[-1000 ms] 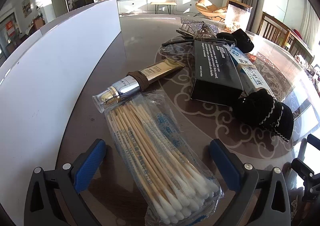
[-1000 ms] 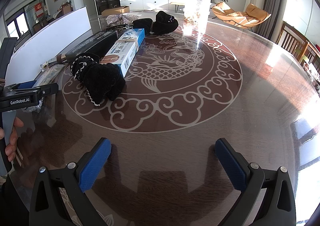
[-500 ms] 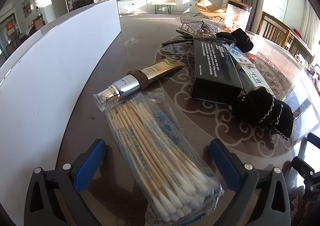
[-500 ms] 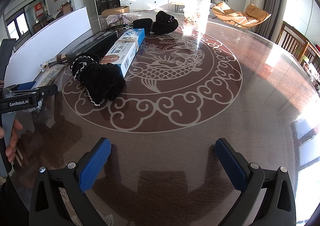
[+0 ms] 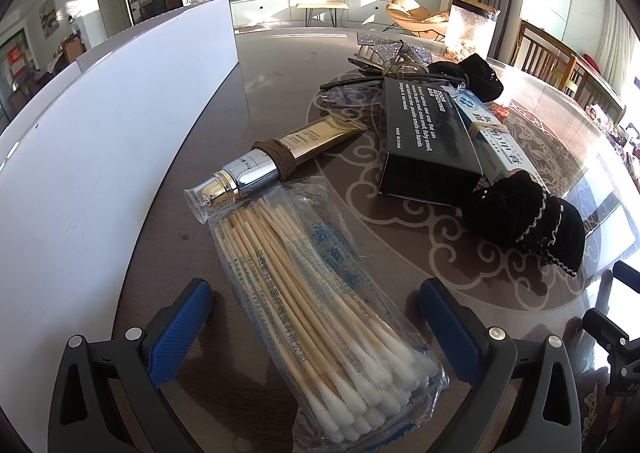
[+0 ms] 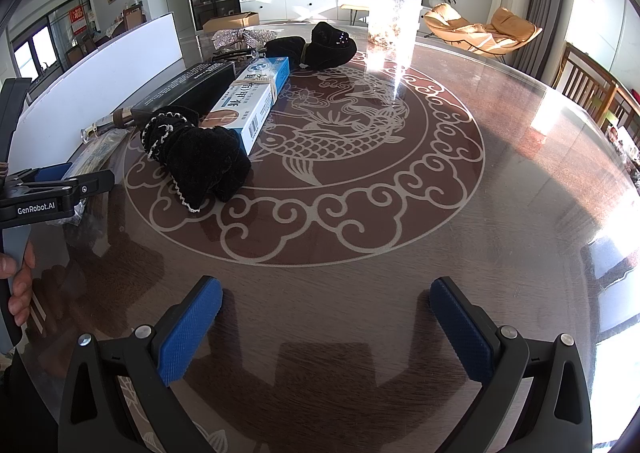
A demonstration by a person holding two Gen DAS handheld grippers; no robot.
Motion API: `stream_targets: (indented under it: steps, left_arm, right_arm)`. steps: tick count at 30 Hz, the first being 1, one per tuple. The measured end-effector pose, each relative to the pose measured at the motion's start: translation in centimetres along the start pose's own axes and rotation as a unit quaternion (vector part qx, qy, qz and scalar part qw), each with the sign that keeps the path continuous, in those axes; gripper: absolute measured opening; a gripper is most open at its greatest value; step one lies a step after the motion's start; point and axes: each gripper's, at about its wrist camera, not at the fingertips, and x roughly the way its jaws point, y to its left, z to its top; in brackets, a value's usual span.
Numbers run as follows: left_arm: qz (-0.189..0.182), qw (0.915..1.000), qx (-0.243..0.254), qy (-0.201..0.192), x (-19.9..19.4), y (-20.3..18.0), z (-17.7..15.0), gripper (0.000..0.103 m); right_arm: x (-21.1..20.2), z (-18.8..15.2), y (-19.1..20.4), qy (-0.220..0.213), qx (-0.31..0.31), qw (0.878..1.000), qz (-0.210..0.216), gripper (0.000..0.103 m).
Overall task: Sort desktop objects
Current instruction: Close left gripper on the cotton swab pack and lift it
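Note:
A clear bag of cotton swabs (image 5: 320, 305) lies on the dark round table (image 6: 360, 293), its swab end between the fingers of my open left gripper (image 5: 316, 329). Beyond it lie a gold and silver pump tube (image 5: 280, 161), a black box (image 5: 424, 137), a blue and white box (image 5: 492, 137) and a black scrunchie (image 5: 524, 217). My right gripper (image 6: 326, 329) is open and empty over bare table. In the right wrist view the scrunchie (image 6: 196, 161), blue box (image 6: 256, 97) and black box (image 6: 188, 89) lie at the left.
A tall white board (image 5: 100, 141) stands along the table's left side. A second black fabric piece (image 6: 320, 47), a sparkly bow (image 6: 240, 37) and a clear glittery container (image 6: 394, 17) sit at the far side. Chairs (image 6: 592, 93) stand at the right.
The swab bag has shifted slightly in the left wrist view as the left gripper edged forward. The right gripper has not moved.

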Motion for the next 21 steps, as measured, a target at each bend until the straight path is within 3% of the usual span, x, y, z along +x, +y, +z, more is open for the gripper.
stream_targets:
  steps: [10, 11, 13, 15, 21]
  left_arm:
    - [0.0, 1.0, 0.003, 0.001, -0.1, -0.1, -0.1, 0.103]
    - [-0.003, 1.0, 0.006, -0.001, -0.3, -0.1, -0.2, 0.101]
    - [-0.011, 0.9997, 0.02, -0.012, -0.9, -0.4, -0.6, 0.079]
    - [-0.015, 0.9994, 0.027, -0.014, -1.5, -0.6, -1.0, 0.069]
    - [-0.023, 0.9993, 0.027, -0.015, -2.5, -0.2, -2.0, 0.054]
  right_arm:
    - [0.0, 0.0, 0.0, 0.0, 0.0, 1.0, 0.0, 0.103]
    - [0.0, 0.0, 0.0, 0.0, 0.0, 1.0, 0.0, 0.103]
    - [0.0, 0.0, 0.0, 0.0, 0.0, 1.0, 0.0, 0.103]
    - [0.0, 0.0, 0.0, 0.0, 0.0, 1.0, 0.0, 0.103]
    - [0.0, 0.0, 0.0, 0.0, 0.0, 1.0, 0.0, 0.103]
